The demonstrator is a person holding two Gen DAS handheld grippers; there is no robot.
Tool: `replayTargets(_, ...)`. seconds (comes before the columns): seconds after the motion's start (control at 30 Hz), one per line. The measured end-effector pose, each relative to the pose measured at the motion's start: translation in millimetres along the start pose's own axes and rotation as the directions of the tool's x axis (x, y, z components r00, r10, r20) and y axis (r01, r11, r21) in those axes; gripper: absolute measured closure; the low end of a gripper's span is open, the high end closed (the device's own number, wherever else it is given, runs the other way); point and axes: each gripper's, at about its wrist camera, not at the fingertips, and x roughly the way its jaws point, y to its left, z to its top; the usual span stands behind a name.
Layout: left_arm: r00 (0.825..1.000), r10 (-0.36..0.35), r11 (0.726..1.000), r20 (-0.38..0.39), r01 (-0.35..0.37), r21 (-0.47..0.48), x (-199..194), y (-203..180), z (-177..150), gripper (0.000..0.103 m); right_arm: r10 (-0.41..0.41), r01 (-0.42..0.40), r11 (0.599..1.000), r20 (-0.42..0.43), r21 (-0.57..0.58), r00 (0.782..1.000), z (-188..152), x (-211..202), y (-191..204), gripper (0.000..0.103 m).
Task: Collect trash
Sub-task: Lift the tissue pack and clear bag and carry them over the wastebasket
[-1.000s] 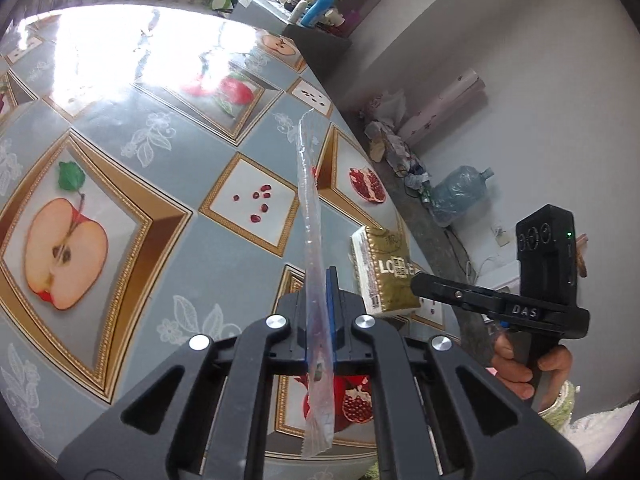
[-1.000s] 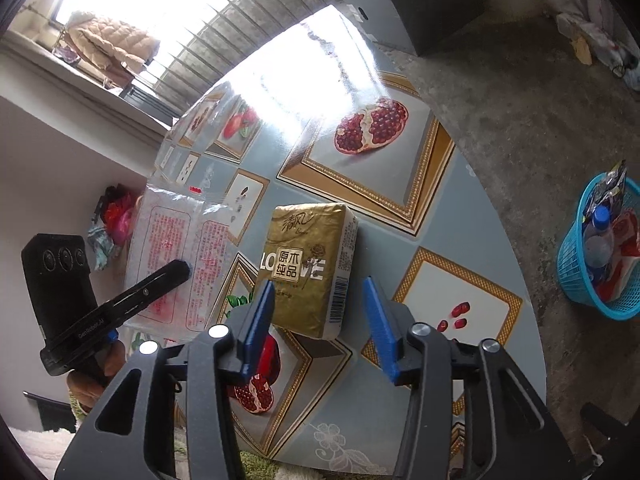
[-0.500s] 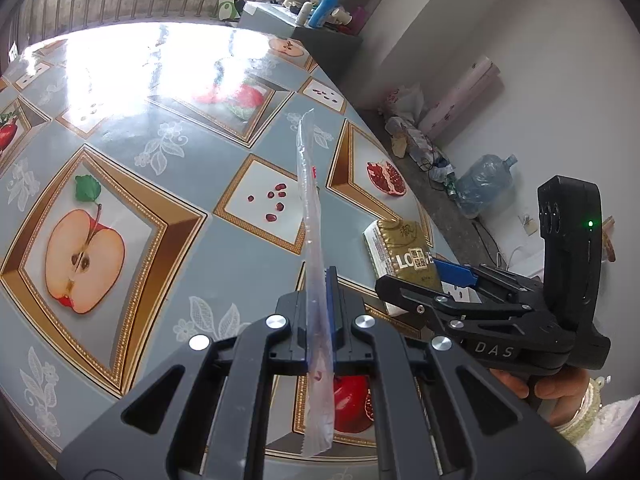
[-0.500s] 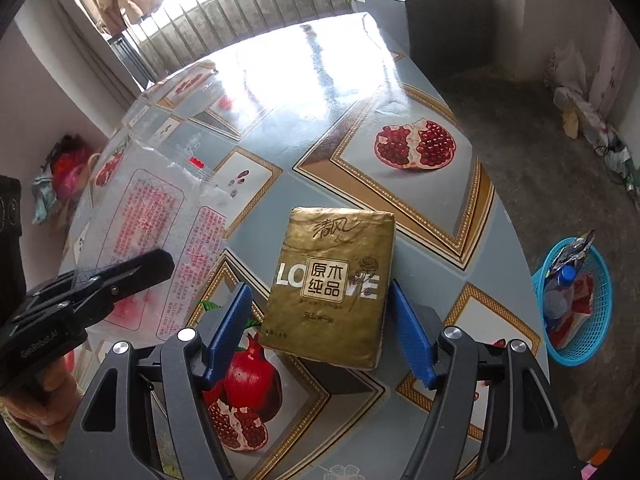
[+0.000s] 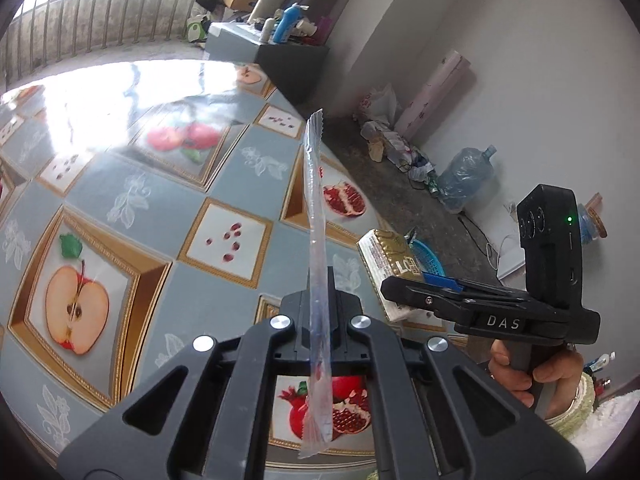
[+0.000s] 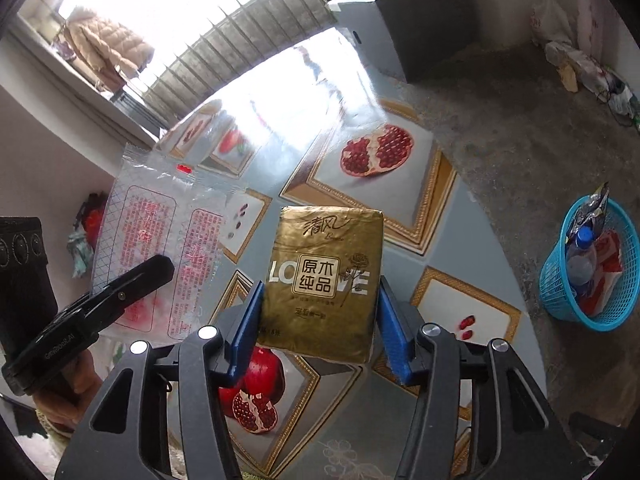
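Left tool (image 5: 320,312) is clamped flat on a clear plastic wrapper (image 5: 314,216), seen edge-on in the left wrist view, standing up from the jaws above the fruit-patterned tabletop (image 5: 132,184). Pinching it near one end seems to keep the limp film off the surface for carrying. Beside it, the right tool (image 5: 434,280) grips a gold tissue pack (image 5: 390,254), a hand (image 5: 532,372) on its handle.

From the right wrist view, the right tool (image 6: 320,322) has just been closing, and its blue pads (image 6: 390,324) now press the narrow sides of the tissue pack (image 6: 326,276), which appears lifted clear of the tabletop (image 6: 436,236). The wrapper (image 6: 156,240) hangs spread out at left. On the floor sits a blue basket (image 6: 560,300) already holding rubbish, likely where both pieces go.
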Motion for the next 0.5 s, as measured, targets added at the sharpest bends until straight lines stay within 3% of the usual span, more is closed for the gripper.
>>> replayTargets(0.13,0.998,-0.068,0.994,0.002,0.068,0.09,8.4,-38.6,26.5,0.103,-0.008,-0.003,0.996,0.113,0.089,0.994,3.5,-46.3,-35.2,0.05)
replayTargets(0.3,0.982,-0.168,0.966,-0.081,0.181,0.186,50.3,-101.2,51.5,0.103,-0.12,0.045,0.96,0.26,0.276,0.958,-5.4,-109.6,-106.0,0.05)
replayTargets(0.4,0.946,-0.257,0.939,-0.198,0.293,0.182,91.2,-138.0,59.2,0.103,-0.181,0.043,0.903,0.289,0.428,0.94,-15.3,-133.1,-159.3,0.05)
replayTargets(0.5,0.908,-0.289,0.921,-0.304,0.35,0.17,135.7,-171.4,62.0,0.103,-0.225,0.029,0.831,0.287,0.556,0.931,-28.9,-143.6,-208.8,0.05)
